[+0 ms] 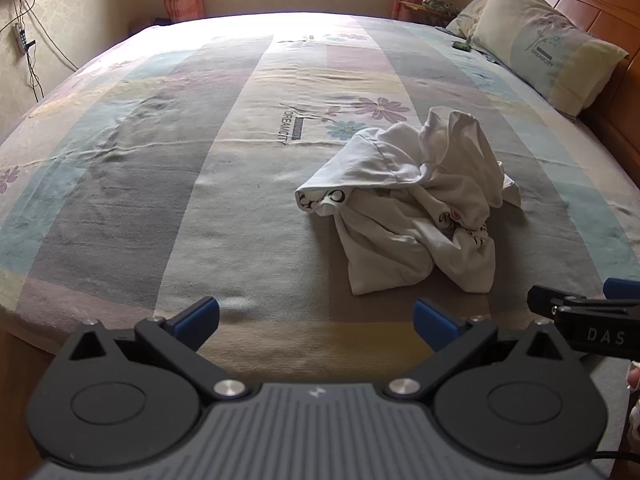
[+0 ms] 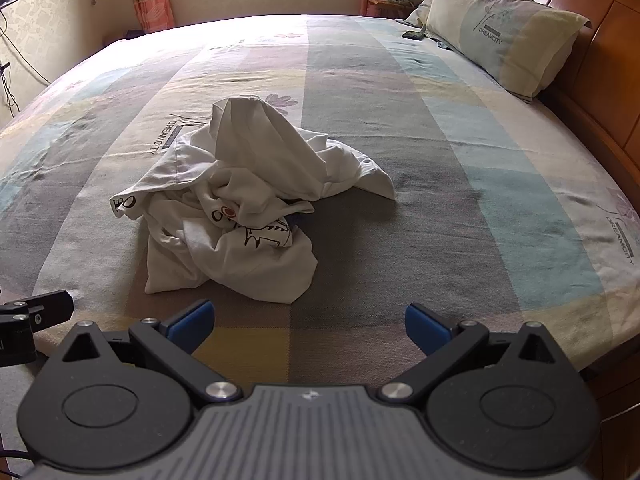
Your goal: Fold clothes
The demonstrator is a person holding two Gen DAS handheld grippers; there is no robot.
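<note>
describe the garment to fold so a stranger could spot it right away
Start at the bed with its pastel striped sheet. Near the front edge, just beyond both open grippers, sits a crumpled white shirt with dark cartoon prints. It is the only loose heap; the pillow lies by the headboard.

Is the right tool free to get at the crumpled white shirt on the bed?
Probably yes. The right tool is open and holds nothing, and only bare bedspread lies between it and the white shirt.
</note>
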